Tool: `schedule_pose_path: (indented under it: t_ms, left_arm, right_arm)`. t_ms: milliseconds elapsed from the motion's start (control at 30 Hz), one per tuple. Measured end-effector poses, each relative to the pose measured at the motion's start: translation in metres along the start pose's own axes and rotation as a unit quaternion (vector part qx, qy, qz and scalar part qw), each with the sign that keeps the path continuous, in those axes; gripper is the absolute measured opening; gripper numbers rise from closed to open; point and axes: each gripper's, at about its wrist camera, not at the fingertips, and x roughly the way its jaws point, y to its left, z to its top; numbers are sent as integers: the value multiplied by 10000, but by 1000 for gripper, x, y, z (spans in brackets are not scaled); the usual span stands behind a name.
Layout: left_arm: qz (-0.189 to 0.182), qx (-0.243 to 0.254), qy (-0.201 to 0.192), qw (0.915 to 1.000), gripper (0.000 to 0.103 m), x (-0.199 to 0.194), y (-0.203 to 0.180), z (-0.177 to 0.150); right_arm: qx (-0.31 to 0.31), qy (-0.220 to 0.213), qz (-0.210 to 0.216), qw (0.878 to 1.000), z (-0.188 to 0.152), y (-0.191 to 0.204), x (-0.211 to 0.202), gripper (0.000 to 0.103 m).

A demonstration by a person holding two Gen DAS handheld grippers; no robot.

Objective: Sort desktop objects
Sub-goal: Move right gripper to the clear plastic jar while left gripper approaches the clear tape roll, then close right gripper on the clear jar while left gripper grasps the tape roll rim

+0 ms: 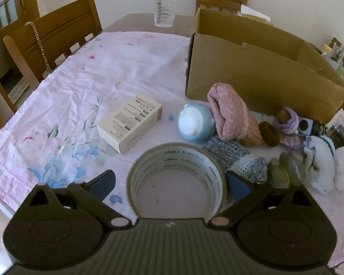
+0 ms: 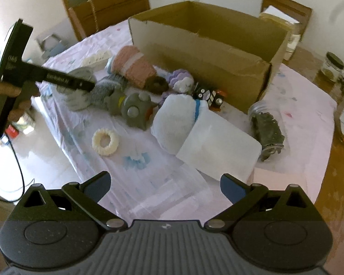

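Note:
A roll of clear tape [image 1: 172, 158] lies flat on the floral cloth, and my left gripper [image 1: 170, 185] stands open around it. The right blue pad [image 1: 237, 186] sits at the roll's outer wall; the left pad [image 1: 104, 184] is clear of it. Beyond the roll lie a cream carton [image 1: 130, 123], a blue round pot [image 1: 195, 123], a pink sock [image 1: 231, 116] and a grey knit sock [image 1: 231, 155]. My right gripper [image 2: 165, 186] is open over bare cloth, just short of a white sock [image 2: 174, 119] and a white frosted pouch [image 2: 217, 149].
An open cardboard box [image 2: 206, 61] stands behind the pile. Around it lie a grey toy [image 2: 135, 110], a cream ring [image 2: 105, 142], a tipped jar [image 2: 266, 123] and an upright jar [image 2: 332, 66]. A water bottle [image 1: 164, 2] and chairs [image 1: 55, 39] stand at the far edge. A hand [image 2: 2, 91] holds the left tool.

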Motion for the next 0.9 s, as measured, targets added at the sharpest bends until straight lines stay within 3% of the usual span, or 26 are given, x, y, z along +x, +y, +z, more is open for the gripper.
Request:
schedule_pose_path:
  t_ms: [233,433,767,900]
  left_arm:
    - [124,-27,-21,9999,99,-1,-1,-1]
    - [205,11,-27,9998,99,-2,-3,0]
    - [183,-72,-72,9998,98,-1,-1,-1]
    - [60,30,-110,9999,85,-5,-3,-1]
  right_arm:
    - [-785,340,502,9951,-3,0,7,103]
    - [-1452,627,566,9858,-7,6,16,103]
    - [-1846,777,470,9786,-11,14,33,103]
    - [-1866,823,371,9783,-10,15,35,97]
